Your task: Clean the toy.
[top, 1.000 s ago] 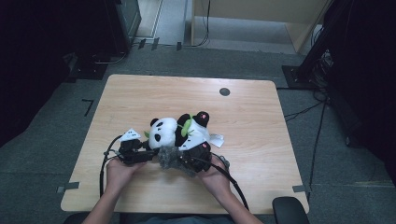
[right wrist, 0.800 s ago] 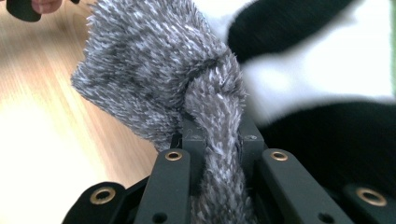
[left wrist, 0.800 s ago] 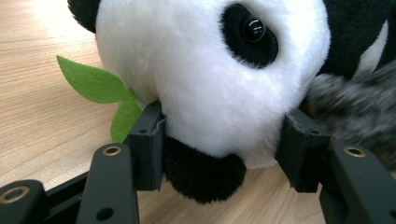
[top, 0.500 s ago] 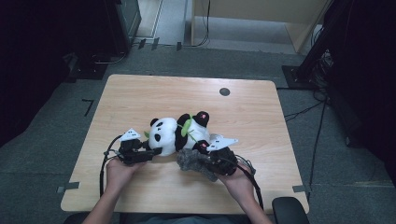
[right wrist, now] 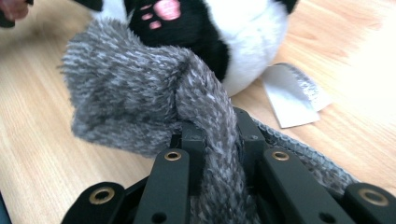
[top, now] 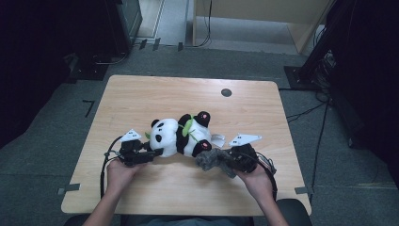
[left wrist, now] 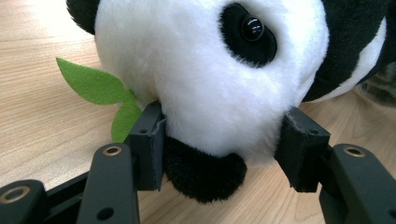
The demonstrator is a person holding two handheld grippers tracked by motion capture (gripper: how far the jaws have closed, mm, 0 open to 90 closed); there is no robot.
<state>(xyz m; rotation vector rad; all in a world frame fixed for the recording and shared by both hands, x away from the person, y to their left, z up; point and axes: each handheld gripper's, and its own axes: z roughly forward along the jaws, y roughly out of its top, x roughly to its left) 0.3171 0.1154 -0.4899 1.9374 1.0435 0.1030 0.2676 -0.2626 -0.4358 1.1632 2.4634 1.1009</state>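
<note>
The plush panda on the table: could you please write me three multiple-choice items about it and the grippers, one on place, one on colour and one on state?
1. Where does the left gripper meet the plush panda?
A. at its head
B. at its pink-soled foot
C. at its white tag

2. What colour is the fuzzy sock in the right gripper?
A. red
B. speckled grey
C. yellow

3. How do the right gripper's jaws stand?
A. wide open over bare table
B. shut on the fuzzy sock
C. shut on the green felt leaf

Answers: 1 A, since the left gripper view shows the pads pressed on either side of the white face below the eye patch. 2 B, since the right gripper view shows grey-and-white pile. 3 B, since the sock is pinched between the closed jaws there.
</note>
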